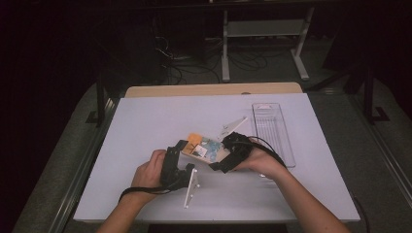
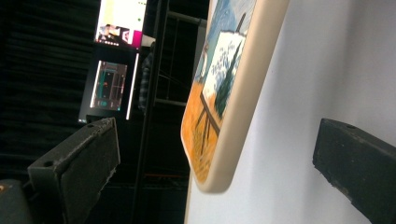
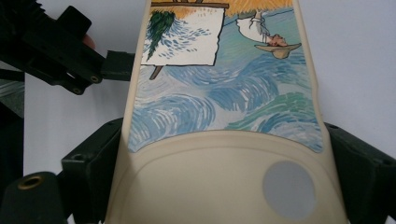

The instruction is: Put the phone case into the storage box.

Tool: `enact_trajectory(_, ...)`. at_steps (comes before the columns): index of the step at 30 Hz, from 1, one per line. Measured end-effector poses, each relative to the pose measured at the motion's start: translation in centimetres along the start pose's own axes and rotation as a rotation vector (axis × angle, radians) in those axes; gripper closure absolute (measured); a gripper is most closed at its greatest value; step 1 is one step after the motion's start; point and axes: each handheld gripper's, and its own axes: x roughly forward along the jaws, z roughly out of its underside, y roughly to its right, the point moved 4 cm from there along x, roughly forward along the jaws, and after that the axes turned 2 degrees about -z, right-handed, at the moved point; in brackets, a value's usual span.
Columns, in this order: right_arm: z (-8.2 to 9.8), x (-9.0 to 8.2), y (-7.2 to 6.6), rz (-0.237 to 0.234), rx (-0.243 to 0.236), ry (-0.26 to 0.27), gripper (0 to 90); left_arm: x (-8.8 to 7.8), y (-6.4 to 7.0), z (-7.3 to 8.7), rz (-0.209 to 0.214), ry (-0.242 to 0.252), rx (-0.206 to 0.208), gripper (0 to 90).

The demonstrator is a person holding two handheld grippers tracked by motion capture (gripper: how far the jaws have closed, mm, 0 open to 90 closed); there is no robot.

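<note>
Cream silicone phone case [image 3: 224, 140], light and floppy: our right hand-held gripper [image 3: 224, 186] clamps its edges; left hand-held gripper [image 2: 219, 158] gapes at nine o'clock.

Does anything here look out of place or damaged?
Nothing looks damaged. The painted phone case is lifted off the table, tilted, with the right claw gripping its camera end. The left claw stands open around its other end. The clear tray lies straight.
</note>
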Motion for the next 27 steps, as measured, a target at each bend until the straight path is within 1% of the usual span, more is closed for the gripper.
enact_trajectory(2, -0.06, 0.08, -0.14, -0.002, 0.001, 0.0, 9.7, 0.02, 0.08, -0.15, -0.008, 0.003, 0.013, 0.6)
enact_trajectory(3, -0.11, 0.15, -0.23, -0.006, -0.004, 0.0, 9.8, 0.01, 0.12, -0.22, -0.013, 0.009, 0.025, 4.3)
enact_trajectory(6, -0.15, 0.29, -0.37, -0.007, -0.006, -0.002, 9.7, 0.07, 0.31, -0.31, -0.021, 0.007, 0.051, 7.0)
enact_trajectory(7, -0.16, 0.29, -0.41, -0.007, -0.005, -0.005, 9.7, -0.01, 0.27, -0.29, -0.018, -0.003, 0.07, 9.3)
enact_trajectory(8, -0.16, 0.29, -0.43, -0.007, -0.005, -0.005, 9.7, 0.04, 0.34, -0.33, -0.026, 0.009, 0.066, 12.3)
enact_trajectory(9, -0.17, 0.31, -0.45, -0.007, -0.005, -0.005, 9.7, 0.0, 0.29, -0.33, -0.03, 0.001, 0.082, 14.0)
enact_trajectory(12, -0.2, 0.31, -0.48, -0.007, -0.005, -0.002, 9.7, 0.0, 0.29, -0.4, -0.038, 0.004, 0.097, 16.7)
enact_trajectory(16, -0.27, 0.29, -0.48, -0.008, -0.008, 0.001, 9.7, 0.06, 0.47, -0.52, -0.049, 0.008, 0.131, 22.3)
enact_trajectory(19, -0.28, 0.36, -0.52, -0.013, -0.011, 0.0, 9.7, 0.11, 0.57, -0.59, -0.054, 0.012, 0.146, 27.6)
enact_trajectory(23, -0.32, 0.42, -0.63, -0.012, -0.006, 0.001, 9.7, 0.11, 0.67, -0.68, -0.066, 0.019, 0.176, 34.9)
enact_trajectory(24, -0.35, 0.44, -0.67, -0.011, -0.004, 0.002, 9.7, 0.09, 0.65, -0.7, -0.069, 0.014, 0.185, 36.3)
enact_trajectory(27, -0.38, 0.53, -0.75, -0.014, -0.011, 0.001, 9.7, 0.13, 0.79, -0.79, -0.055, 0.011, 0.203, 40.3)
